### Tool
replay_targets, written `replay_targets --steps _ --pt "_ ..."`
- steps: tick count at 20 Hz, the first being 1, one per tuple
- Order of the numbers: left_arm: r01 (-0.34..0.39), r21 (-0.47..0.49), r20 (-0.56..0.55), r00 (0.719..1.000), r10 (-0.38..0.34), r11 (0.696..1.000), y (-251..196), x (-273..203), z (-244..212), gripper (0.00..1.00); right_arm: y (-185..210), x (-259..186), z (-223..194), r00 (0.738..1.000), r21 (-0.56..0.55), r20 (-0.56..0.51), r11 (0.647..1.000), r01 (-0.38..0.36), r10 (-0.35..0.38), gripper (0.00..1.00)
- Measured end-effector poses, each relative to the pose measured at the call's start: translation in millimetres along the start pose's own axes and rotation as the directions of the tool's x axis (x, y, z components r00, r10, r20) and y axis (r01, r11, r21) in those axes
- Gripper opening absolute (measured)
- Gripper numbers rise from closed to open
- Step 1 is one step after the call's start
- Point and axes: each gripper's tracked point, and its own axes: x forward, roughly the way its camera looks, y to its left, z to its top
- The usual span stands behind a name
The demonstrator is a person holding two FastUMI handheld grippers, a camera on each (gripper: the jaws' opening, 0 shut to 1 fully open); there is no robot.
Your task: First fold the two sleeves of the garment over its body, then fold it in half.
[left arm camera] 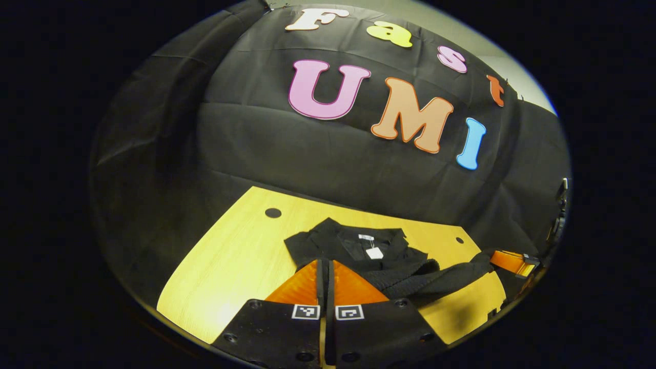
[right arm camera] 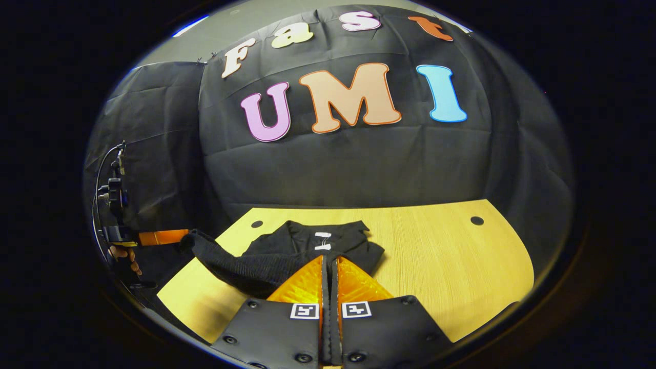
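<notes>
Light-wood surface [right arm camera: 441, 256] carries the black garment [right arm camera: 307, 246]; both hand-held grippers, left hand-held gripper [left arm camera: 325, 266] and right hand-held gripper [right arm camera: 330, 264], have their fingers together, each apparently pinching a hem corner, lifted for folding.

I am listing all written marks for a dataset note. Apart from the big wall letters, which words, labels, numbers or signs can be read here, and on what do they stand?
No text can be read.
Neck label inside the collar of the black garment: too small to read.
Hang tag just below it: too blurred to read.
Square markers on the left gripper and on the right gripper: black-and-white patterns, not words.
</notes>
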Motion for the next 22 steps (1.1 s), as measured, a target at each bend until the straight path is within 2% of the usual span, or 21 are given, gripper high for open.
replay_targets --steps 1,7,11,14,16,17,19,20,21,22 --pt "0.000 0.002 0.002 1.000 0.000 1.000 -1.9 11.1 7.0 0.00 -3.2 9.8 9.3 1.000 0.000 0.004 1.000 -0.003 0.003 0.00" --pt "-0.010 0.034 0.005 1.000 0.009 0.999 -3.5 86.7 39.5 0.00 -25.0 80.1 46.3 1.000 0.013 0.005 1.000 -0.009 0.008 0.02" --pt "-0.022 0.052 -0.008 1.000 0.022 0.998 -5.7 136.7 45.3 0.00 -42.2 128.7 56.6 1.000 0.023 -0.015 1.000 -0.003 0.003 0.02" --pt "-0.046 0.058 -0.025 0.999 0.047 0.997 -4.8 169.6 41.1 0.00 -54.4 161.3 57.1 0.999 0.032 -0.039 0.999 -0.001 0.002 0.02" --pt "-0.106 0.089 0.008 0.994 0.106 0.990 2.6 182.1 47.5 0.00 -57.9 180.7 55.5 0.997 0.047 -0.072 0.999 -0.002 0.005 0.02" --pt "-0.140 0.107 0.056 0.989 0.134 0.984 7.8 186.4 59.0 0.33 -61.6 182.9 52.1 0.996 0.058 -0.094 0.998 0.014 -0.009 0.01" --pt "-0.132 0.104 0.144 0.983 0.117 0.986 -1.9 183.2 77.7 0.99 -75.4 190.9 61.9 0.998 0.059 -0.035 0.997 0.052 -0.050 0.64" --pt "-0.134 0.110 0.185 0.976 0.112 0.985 -5.5 178.7 91.3 0.88 -77.6 193.3 72.7 0.998 0.051 0.001 0.996 0.070 -0.071 0.95" --pt "-0.139 0.122 0.210 0.971 0.111 0.983 -6.1 177.9 99.9 0.94 -80.8 191.9 79.4 0.996 0.038 0.029 0.996 0.083 -0.084 0.96" --pt "-0.145 0.130 0.225 0.968 0.113 0.981 -5.9 175.7 103.6 0.94 -82.6 186.5 82.9 0.995 0.030 0.049 0.995 0.091 -0.092 0.98"
